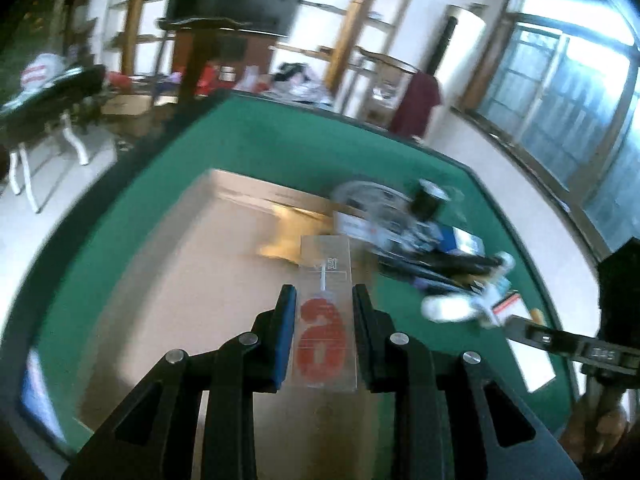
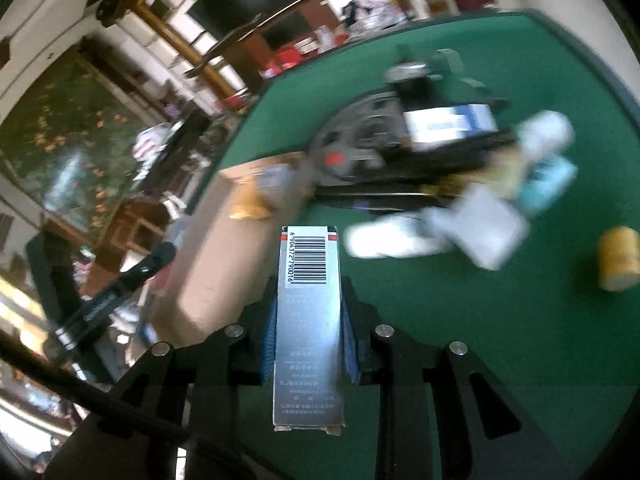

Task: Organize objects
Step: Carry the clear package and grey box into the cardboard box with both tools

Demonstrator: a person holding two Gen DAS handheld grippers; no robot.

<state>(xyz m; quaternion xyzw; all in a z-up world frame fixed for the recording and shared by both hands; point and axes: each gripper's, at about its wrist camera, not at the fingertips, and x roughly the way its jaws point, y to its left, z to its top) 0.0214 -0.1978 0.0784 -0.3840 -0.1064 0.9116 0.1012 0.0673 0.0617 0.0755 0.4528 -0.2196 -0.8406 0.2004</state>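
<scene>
My left gripper (image 1: 325,294) is shut on a clear plastic case with a red number candle (image 1: 325,320) and holds it over an open cardboard box (image 1: 180,280) on the green table. My right gripper (image 2: 308,292) is shut on a slim silver carton with a barcode (image 2: 309,320), held above the green table (image 2: 460,320), just right of the same cardboard box (image 2: 208,280). The other gripper shows at the left wrist view's right edge.
A blurred pile of loose items (image 1: 432,236) lies right of the box: a grey disc (image 2: 352,144), a blue and white carton (image 2: 448,122), white bottles (image 2: 396,240) and dark long objects. A yellow jar (image 2: 618,258) lies apart at the right. Cluttered room beyond the table edge.
</scene>
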